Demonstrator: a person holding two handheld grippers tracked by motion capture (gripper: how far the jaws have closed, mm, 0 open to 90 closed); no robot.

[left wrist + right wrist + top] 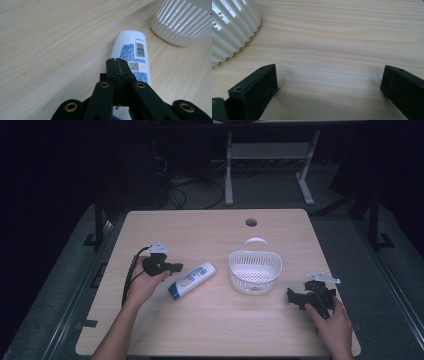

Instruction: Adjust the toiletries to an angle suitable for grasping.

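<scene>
- Currently your left tool [175, 268] has its jaws pressed flat together with nothing between them, and it sits just off the blue-capped end of the bottle [192, 280]. From here the risk, as I judge it, is a shove instead of a grasp: with the jaws closed like that, any push forward would only nudge the bottle along the worktop [165, 227], and a round-sided bottle lying flat may roll or spin away.
- Your left hand [145, 287] comes up from the lower left, palm cupping the tool from beneath, with the tool pointing right toward the bottle; in the left gripper view the closed tips [117, 65] hang over the bottle's label.
- The bottle lies on its side, slanted, between your left tool and the white basket [255, 270], close to the basket but apart from it. A hard knock could drive it into the basket and shift that too.
- Your right tool [296, 298] stands wide, holding nothing, near the basket's right side, pointing left; its spread jaws could clip the basket wall.
- Your right hand [332, 320] grips it from behind at the worktop's right edge.
</scene>
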